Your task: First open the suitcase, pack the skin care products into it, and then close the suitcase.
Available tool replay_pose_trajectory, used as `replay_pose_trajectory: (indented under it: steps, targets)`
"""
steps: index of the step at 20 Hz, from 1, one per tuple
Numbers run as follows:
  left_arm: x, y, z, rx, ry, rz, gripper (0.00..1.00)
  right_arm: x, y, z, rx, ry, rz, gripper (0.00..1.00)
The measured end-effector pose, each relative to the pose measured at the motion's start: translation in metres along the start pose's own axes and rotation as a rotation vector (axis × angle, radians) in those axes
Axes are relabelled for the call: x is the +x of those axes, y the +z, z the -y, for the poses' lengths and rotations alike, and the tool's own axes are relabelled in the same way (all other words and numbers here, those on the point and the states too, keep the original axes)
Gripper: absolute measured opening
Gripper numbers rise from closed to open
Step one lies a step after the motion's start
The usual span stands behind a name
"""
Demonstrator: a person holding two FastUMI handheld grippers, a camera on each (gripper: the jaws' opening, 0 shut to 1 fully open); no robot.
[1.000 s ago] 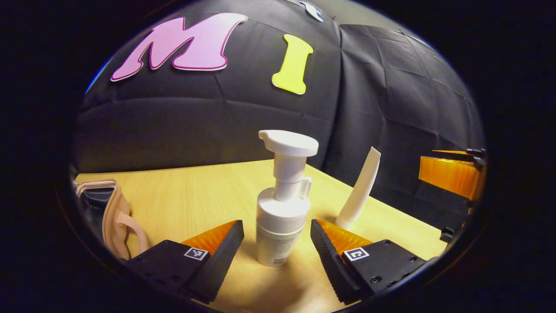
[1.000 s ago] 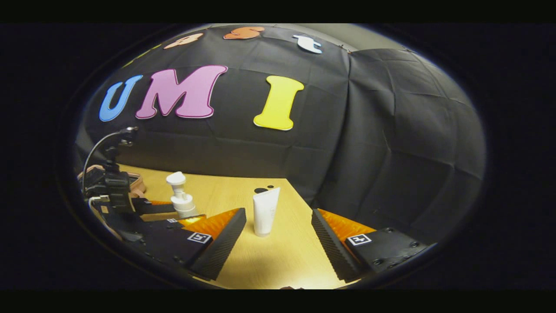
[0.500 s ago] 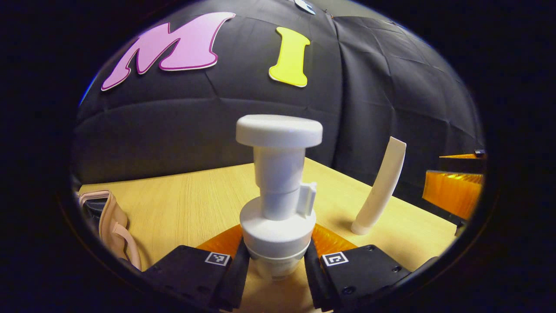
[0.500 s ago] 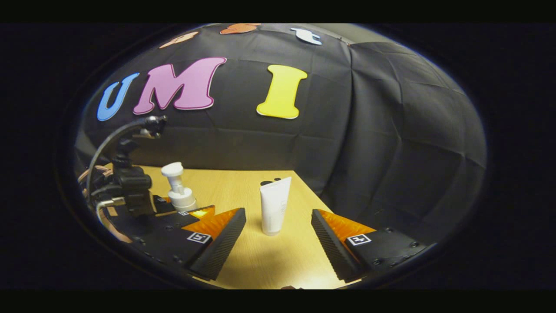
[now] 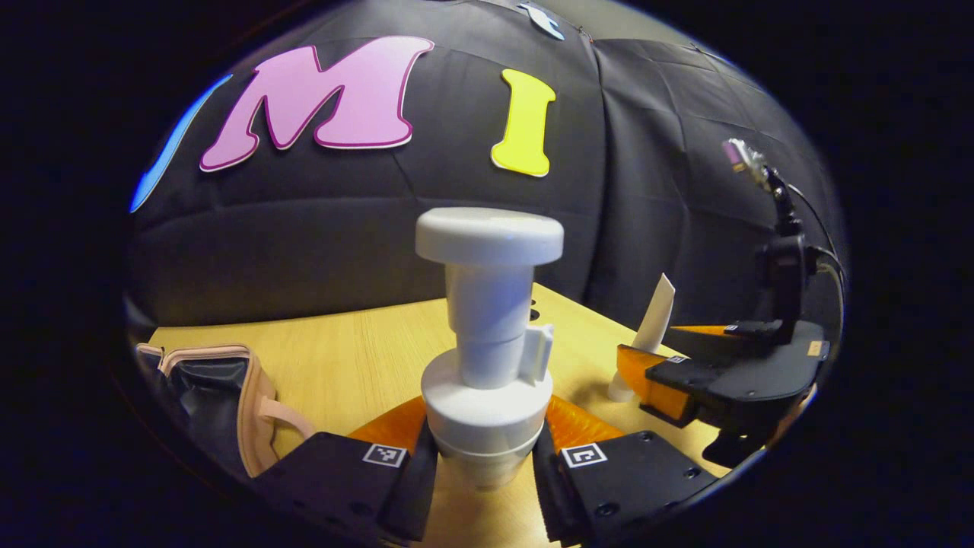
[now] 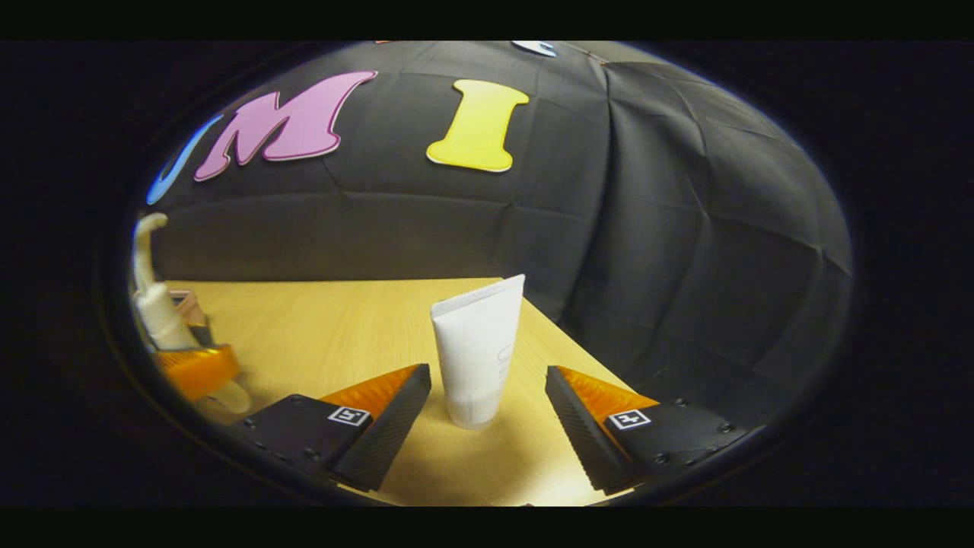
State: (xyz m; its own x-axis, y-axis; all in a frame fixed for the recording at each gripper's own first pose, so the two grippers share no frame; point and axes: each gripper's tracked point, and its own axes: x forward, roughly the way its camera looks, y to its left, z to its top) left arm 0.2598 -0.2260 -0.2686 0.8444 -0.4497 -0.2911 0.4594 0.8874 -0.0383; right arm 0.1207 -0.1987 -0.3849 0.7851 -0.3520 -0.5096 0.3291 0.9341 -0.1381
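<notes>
Suitcase, a dark case with pinkish-beige trim, lies open at the lower left of the left gripper view, ready to take the products. At the centre of that view the white plastic foam-pump bottle stands upright on the light wooden table, the left gripper pinching its body from both sides low down, probably so the tall pump head stays clear for carrying. At centre bottom of the right gripper view the right gripper has its jaws spread on either side of the white squeeze tube, which stands on its cap between them, untouched. Compared with 0.5 s ago, the tube looms larger and sits deeper between the right jaws; the left grip looks unchanged.
</notes>
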Motion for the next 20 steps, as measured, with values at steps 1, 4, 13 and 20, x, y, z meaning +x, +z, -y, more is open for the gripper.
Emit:
replay_pose_trajectory:
  steps: [1, 4, 13, 20]
  targets:
    - [-0.008, 0.005, -0.001, -0.023, -0.006, 0.005, 0.59, 0.005, -0.005, -0.002, 0.006, -0.005, -0.014, 0.97]
    - [-0.032, 0.01, -0.008, -0.05, 0.001, 0.003, 0.59, 0.02, -0.013, -0.003, 0.036, -0.02, -0.039, 0.95]
    - [-0.086, -0.004, -0.08, -0.175, 0.135, -0.014, 0.59, 0.005, -0.012, -0.032, -0.05, 0.08, -0.051, 0.43]
    - [-0.16, 0.013, -0.184, -0.236, 0.307, 0.01, 0.59, -0.077, 0.059, -0.112, -0.078, 0.3, 0.064, 0.39]
